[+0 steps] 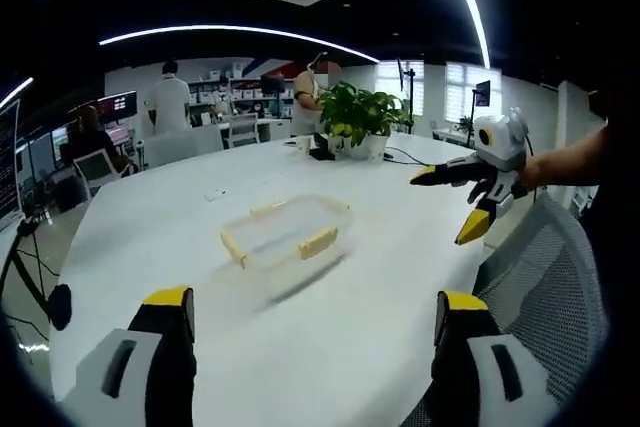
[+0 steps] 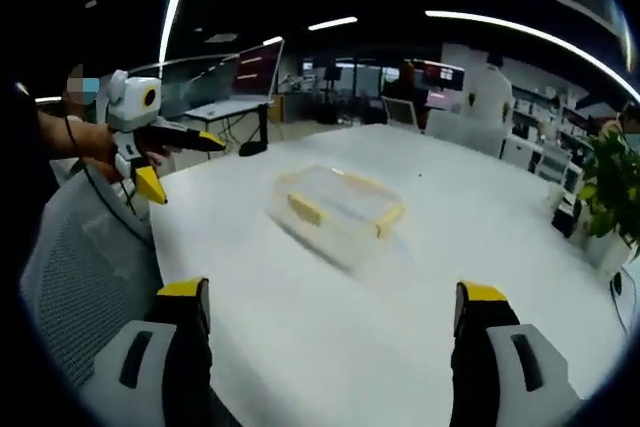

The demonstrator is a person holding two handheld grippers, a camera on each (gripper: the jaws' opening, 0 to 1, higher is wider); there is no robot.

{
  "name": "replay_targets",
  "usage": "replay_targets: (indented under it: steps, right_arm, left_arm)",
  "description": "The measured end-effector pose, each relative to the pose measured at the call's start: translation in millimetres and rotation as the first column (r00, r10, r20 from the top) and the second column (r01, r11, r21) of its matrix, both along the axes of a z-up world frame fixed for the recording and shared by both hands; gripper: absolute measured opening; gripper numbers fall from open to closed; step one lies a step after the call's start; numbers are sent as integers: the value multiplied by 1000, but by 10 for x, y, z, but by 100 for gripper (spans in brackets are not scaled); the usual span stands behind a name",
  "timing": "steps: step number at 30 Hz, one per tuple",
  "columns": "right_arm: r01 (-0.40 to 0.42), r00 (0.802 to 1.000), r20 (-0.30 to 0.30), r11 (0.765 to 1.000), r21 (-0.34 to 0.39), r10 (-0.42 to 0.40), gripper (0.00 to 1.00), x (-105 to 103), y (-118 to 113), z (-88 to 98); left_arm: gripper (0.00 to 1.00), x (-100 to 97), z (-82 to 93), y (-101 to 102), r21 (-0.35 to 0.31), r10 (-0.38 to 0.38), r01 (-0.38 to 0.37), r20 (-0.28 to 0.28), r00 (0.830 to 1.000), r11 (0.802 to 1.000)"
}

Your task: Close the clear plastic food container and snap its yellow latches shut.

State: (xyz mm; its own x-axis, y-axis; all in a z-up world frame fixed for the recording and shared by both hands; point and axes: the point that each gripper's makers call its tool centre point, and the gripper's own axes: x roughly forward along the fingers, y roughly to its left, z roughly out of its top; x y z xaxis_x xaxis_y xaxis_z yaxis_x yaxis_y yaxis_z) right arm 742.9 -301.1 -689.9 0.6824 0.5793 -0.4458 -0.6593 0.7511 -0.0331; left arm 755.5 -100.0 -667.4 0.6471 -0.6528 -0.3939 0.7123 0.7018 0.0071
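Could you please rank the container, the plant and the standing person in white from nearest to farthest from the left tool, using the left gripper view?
1. Container, mid-table, straight ahead.
2. Plant, far table edge.
3. Person in white, beyond the table, left.

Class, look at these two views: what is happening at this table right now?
A person holds two yellow-tipped grippers above a white table. The clear container with yellow latches sits alone on it, untouched. The left gripper and right gripper are both open and hang apart from it.
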Motion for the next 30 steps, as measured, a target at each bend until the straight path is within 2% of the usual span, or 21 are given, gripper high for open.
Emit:
replay_targets:
  steps: [9, 30]
  right_arm:
    - [-14, 1000, -9, 1000, -3, 14, 100, -117, -22, -44]
    - [-26, 1000, -8, 1000, -18, 26, 100, -88, -21, -40]
  left_arm:
    - [99, -43, 2, 24, 33, -7, 6, 13, 1000, 999]
    - [99, 24, -15, 82, 45, 9, -10, 13, 1000, 999]
